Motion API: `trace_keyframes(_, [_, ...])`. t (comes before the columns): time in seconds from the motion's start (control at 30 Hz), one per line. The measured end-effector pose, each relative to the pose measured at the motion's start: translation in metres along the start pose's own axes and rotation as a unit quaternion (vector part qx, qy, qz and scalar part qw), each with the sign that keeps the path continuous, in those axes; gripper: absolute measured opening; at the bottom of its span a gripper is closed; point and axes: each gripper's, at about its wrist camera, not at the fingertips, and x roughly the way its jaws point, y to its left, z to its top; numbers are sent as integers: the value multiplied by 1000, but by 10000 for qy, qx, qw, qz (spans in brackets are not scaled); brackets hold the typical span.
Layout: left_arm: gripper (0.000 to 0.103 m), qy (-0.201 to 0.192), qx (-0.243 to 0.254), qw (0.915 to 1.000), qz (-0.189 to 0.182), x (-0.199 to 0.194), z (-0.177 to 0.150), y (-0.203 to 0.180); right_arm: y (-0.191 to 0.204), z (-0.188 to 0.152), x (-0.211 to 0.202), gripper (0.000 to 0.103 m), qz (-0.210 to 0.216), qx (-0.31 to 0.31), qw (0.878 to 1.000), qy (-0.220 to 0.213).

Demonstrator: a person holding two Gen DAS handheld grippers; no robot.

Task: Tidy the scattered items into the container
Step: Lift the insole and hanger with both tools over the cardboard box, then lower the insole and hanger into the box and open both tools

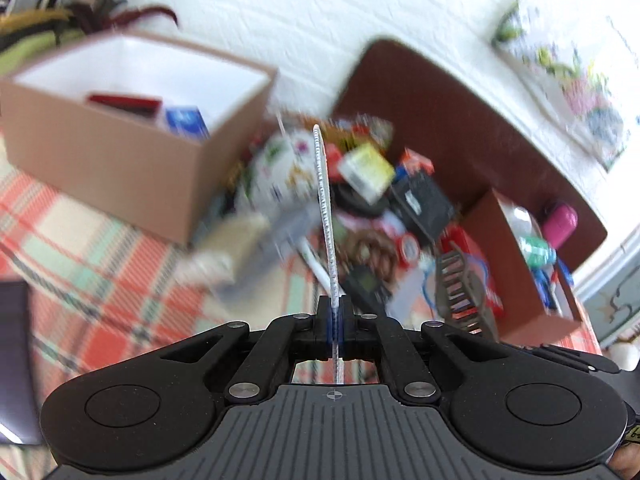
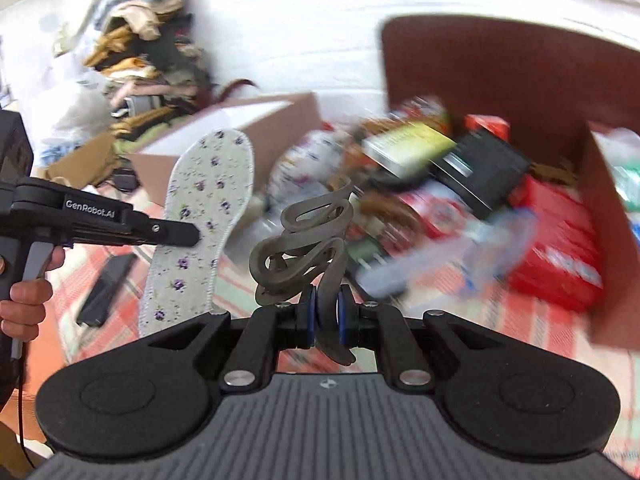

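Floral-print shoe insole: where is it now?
The floral-print shoe insole is clamped upright in the left gripper, left in the right wrist view, in front of the brown cardboard box.

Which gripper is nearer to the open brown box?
Left. The left gripper, holding the insole, is beside the brown box; the right gripper is farther back.

Bright, even daylight; white wall [image 1: 320, 12] near blown out. Heavy motion blur beyond the sharp tongs; fisheye-curved edges, dark corners.
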Motion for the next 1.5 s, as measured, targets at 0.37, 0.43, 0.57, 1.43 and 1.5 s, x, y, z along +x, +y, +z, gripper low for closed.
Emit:
trace_keyframes(0.37, [0,-823,-310,9956,328,-32,111,46,58,122,64,12,787,-563,9948,-320])
trace_keyframes(0.43, [0,-913,-395,9944,365,-31,133,57,69,143,81,12,848,-645,9938,-310])
trace_keyframes(0.57, [0,-1066,-562,9917,437,-22,175,85,91,178,122,12,835,-753,9934,-245])
trace_keyframes(1.43, [91,-211,-1031,9860,1297,87,183,190,102,185,268,44,537,-1066,9915,509])
trace_keyframes(1.5, [92,-193,-987,9863,1306,85,180,186,100,187,263,58,548,-1002,9926,418])
